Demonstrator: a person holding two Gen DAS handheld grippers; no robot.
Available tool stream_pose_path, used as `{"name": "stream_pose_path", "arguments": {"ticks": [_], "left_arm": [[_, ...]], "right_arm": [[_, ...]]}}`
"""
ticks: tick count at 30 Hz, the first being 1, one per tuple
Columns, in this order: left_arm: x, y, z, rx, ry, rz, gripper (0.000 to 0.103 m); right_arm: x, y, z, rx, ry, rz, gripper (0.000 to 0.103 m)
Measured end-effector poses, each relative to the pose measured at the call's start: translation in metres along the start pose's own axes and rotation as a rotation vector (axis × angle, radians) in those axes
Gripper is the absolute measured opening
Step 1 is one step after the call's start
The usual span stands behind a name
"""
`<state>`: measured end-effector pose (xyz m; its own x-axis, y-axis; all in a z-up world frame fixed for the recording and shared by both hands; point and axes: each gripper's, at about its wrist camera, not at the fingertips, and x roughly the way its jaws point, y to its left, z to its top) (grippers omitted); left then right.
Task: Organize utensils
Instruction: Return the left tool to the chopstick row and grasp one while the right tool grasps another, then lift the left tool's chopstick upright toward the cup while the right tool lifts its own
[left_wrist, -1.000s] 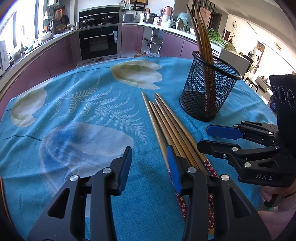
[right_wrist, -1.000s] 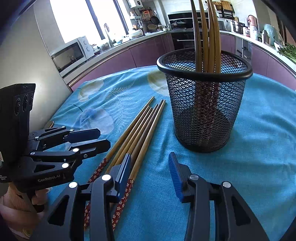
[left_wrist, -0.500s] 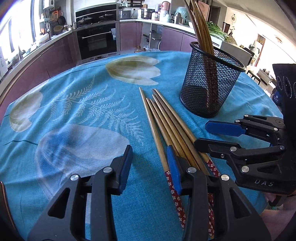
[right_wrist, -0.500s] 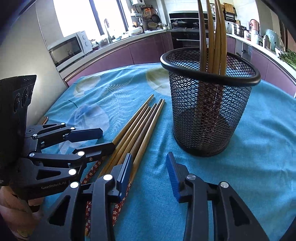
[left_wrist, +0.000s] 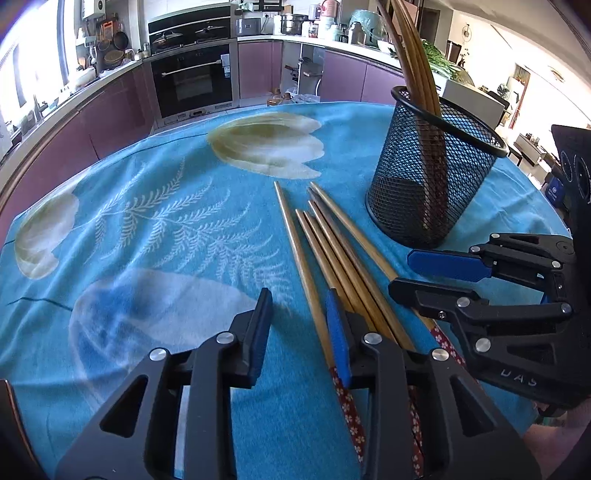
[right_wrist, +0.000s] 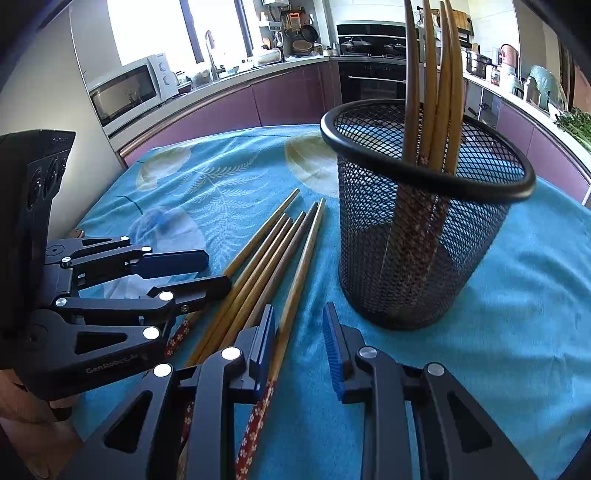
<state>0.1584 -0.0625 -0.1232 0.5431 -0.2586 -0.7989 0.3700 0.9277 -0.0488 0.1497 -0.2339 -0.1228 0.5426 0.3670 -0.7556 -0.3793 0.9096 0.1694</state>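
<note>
Left gripper (left_wrist: 297, 326) low over the tabletop, jaws closing, and the outermost chopstick (left_wrist: 301, 258) of the loose bunch runs up between them, right against the blue pad of the right-hand finger (left_wrist: 338, 339). The other pad stands clear of it, so no pinch, the jaws are apart. Right gripper (right_wrist: 299, 343) beside it, jaws closing too: the last chopstick on its side (right_wrist: 295, 291) passes just inside the left-hand finger (right_wrist: 262, 343), and only blue cloth shows in the rest of the gap. Not pressed from both sides here either.

Between the two grippers lie the chopsticks (left_wrist: 340, 254), a bundle side by side on the cloth, thin tips pointing far, red flowered handles (right_wrist: 258, 417) at the near end under the fingers. In each view the other gripper sits right alongside the bundle, its fingers over the handle ends.

Past the bundle, to the right and a little farther off, the black mesh cup (right_wrist: 421, 236) stands upright on the tabletop (left_wrist: 147, 240), apart from the loose sticks. Several chopsticks (right_wrist: 432, 85) already stand in it, tips up, leaning on the rim.

Beyond the cloth, an oven (left_wrist: 192, 79) and a microwave (right_wrist: 129, 90) along the kitchen counter.
</note>
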Motion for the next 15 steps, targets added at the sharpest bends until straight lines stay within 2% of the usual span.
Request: {"name": "stream_pose_path", "arguments": {"ticks": [5, 9, 15], "left_arm": [[0.006, 0.001, 0.007, -0.005, 0.006, -0.009, 0.016], [0.007, 0.001, 0.008, -0.022, 0.004, -0.016, 0.011], [0.006, 0.001, 0.005, -0.048, -0.002, -0.024, 0.008]], "right_arm": [[0.007, 0.001, 0.006, 0.002, -0.002, -0.009, 0.016], [0.006, -0.004, 0.006, 0.021, -0.006, 0.007, 0.010], [0.003, -0.011, 0.004, 0.059, -0.011, 0.035, 0.007]]}}
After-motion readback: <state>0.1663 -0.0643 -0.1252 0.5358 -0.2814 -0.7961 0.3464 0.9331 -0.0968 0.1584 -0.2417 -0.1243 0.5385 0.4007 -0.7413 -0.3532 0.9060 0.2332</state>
